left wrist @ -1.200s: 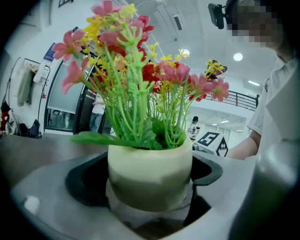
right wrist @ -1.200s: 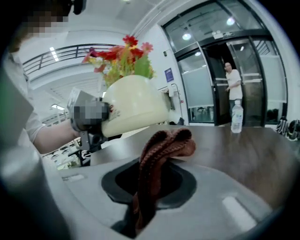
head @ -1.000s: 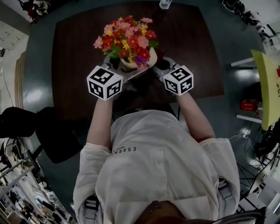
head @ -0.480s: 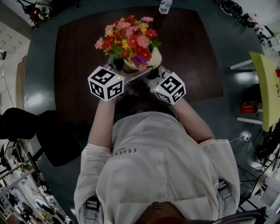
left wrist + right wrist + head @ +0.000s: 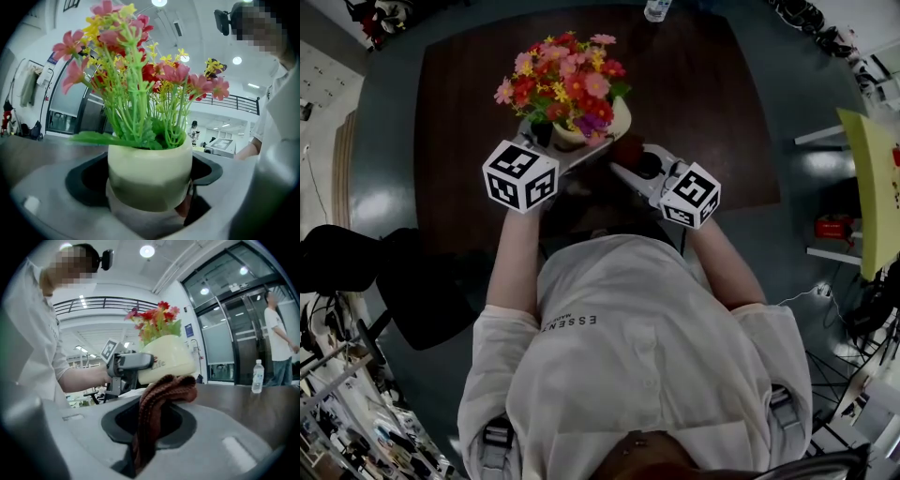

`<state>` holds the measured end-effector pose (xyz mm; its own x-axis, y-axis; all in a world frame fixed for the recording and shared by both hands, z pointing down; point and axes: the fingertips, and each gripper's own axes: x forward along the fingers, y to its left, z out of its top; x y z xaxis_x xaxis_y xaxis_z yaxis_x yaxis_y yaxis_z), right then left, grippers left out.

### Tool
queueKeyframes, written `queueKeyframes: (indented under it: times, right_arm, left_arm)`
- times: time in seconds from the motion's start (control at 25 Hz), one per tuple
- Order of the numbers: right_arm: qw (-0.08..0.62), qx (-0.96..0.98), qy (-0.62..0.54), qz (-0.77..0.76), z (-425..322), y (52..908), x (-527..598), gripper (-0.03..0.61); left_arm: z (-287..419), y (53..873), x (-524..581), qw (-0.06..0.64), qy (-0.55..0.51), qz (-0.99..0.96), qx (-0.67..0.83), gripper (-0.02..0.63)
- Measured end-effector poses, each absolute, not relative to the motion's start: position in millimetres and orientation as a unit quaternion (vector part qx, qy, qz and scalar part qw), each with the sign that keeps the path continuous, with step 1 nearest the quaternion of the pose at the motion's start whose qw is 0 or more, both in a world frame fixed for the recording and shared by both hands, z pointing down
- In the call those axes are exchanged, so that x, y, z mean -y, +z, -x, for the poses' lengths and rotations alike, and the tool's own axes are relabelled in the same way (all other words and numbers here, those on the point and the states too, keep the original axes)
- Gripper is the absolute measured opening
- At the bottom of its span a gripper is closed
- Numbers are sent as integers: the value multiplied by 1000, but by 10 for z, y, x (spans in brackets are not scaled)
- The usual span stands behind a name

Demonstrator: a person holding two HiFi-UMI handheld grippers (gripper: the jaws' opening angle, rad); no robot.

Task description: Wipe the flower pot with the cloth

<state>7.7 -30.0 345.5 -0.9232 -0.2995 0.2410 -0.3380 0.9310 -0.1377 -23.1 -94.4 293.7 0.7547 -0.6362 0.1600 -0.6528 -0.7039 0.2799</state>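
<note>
A cream flower pot [image 5: 577, 131] [image 5: 150, 176] [image 5: 169, 358] full of red, pink and yellow flowers is held above the dark table [image 5: 712, 112]. My left gripper [image 5: 546, 141] [image 5: 149, 206] is shut on the pot's lower part, from the left side. My right gripper [image 5: 630, 161] [image 5: 143, 451] is shut on a brown knitted cloth [image 5: 628, 148] [image 5: 159, 413]. The cloth's bunched end sits just below and right of the pot, close to its side; I cannot tell whether it touches.
A clear water bottle [image 5: 656, 9] [image 5: 256, 376] stands at the table's far edge. A yellow chair [image 5: 874, 187] stands to the right, and a dark bag [image 5: 356, 272] lies on the floor at left. Another person [image 5: 279, 338] stands beyond the table.
My right gripper has swung out to the right and down from under the pot, carrying the cloth. The pot and left gripper have shifted slightly left and away.
</note>
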Motion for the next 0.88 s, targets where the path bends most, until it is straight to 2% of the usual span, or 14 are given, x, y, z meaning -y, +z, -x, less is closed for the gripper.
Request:
queueKeyframes:
  times: [0.16, 0.4, 0.56, 0.76, 0.88]
  right_arm:
    - [102, 962, 112, -229, -409, 3528, 609, 49]
    - [156, 916, 127, -348, -805, 3668, 1092, 49]
    - [129, 918, 140, -348, -768, 3603, 1240, 49]
    - [184, 918, 115, -333, -674, 3925, 1222, 48]
    - [197, 913, 140, -327, -735, 4151, 1176, 48]
  left_arm:
    - [267, 3047, 949, 162, 25, -923, 349, 545]
    - [84, 3240, 919, 149, 46, -929, 336, 545]
    - [-93, 3562, 847, 126, 100, -935, 315, 545]
    - [-173, 4219, 844, 62, 177, -934, 305, 545]
    - [-229, 4449, 823, 67, 178, -936, 295, 545]
